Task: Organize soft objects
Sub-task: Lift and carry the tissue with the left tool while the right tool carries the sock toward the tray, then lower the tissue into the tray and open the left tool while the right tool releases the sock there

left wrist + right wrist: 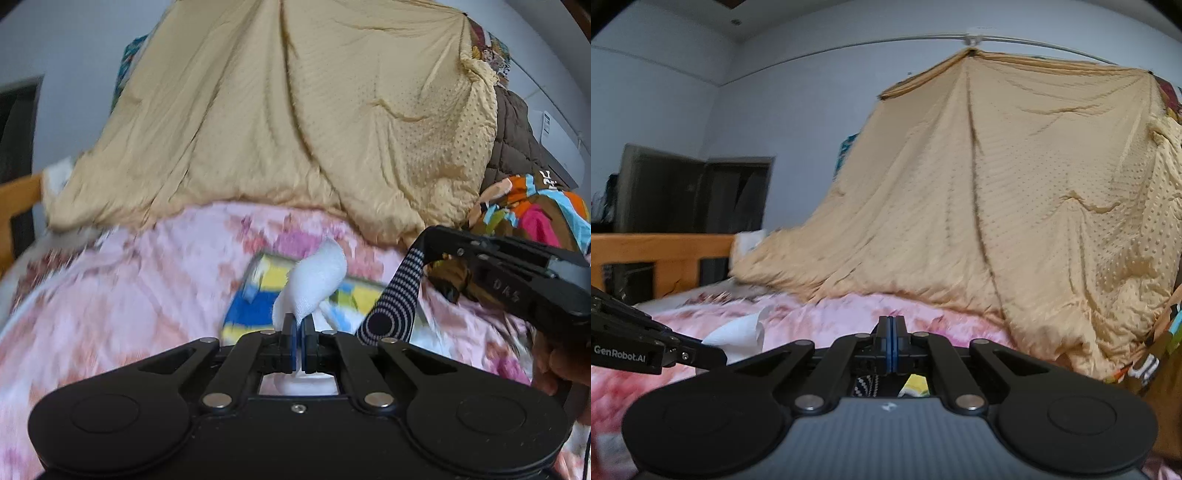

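My left gripper (299, 326) is shut on a white sock (317, 280), which stands up out of the jaws above the bed. To its right, my right gripper (421, 249) is shut on a black sock with white dots (400, 295) that hangs down from its tip. In the right wrist view the right gripper (892, 326) shows its blue pads pressed together, and a bit of the dotted sock (866, 386) shows below them. The left gripper (690, 354) enters at the left with the white sock (738, 334).
A pink floral blanket (129, 295) covers the bed, with a blue and yellow cloth (255, 299) lying on it. A tan blanket (295, 122) hangs like a tent behind. Colourful clothes (535, 210) pile at the right. A wooden bed rail (661, 254) stands at the left.
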